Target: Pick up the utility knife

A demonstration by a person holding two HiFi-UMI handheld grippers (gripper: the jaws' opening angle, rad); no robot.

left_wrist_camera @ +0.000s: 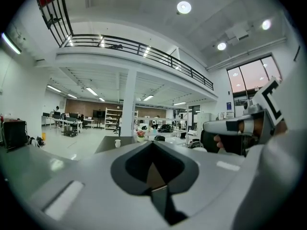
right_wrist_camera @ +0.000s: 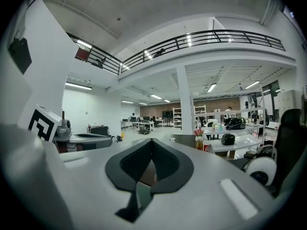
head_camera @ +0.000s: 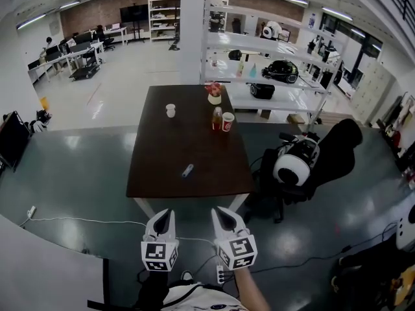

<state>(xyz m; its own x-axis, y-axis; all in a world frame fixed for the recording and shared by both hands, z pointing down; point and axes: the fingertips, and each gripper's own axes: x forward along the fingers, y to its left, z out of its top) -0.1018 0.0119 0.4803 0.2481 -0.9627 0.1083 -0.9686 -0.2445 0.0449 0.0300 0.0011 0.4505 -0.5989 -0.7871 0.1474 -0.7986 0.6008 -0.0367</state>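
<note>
The utility knife point(head_camera: 187, 170), small and blue-grey, lies near the front edge of the dark brown table point(head_camera: 155, 173). Both grippers hover over the floor short of that edge, pointing toward the table. My left gripper point(head_camera: 166, 212) is shut and empty, its jaws meeting at the tip point(left_wrist_camera: 152, 143). My right gripper point(head_camera: 220, 212) is beside it, also with its jaws together point(right_wrist_camera: 152, 141) and nothing between them. The knife is hidden behind the jaws in both gripper views.
On the table's far half stand a white cup point(head_camera: 170, 110), a red can point(head_camera: 227, 122), an orange bottle point(head_camera: 217, 117) and a flower pot point(head_camera: 214, 94). A black office chair point(head_camera: 324, 157) with a white round device point(head_camera: 293, 166) sits right of the table. A cable point(head_camera: 78, 221) runs across the floor.
</note>
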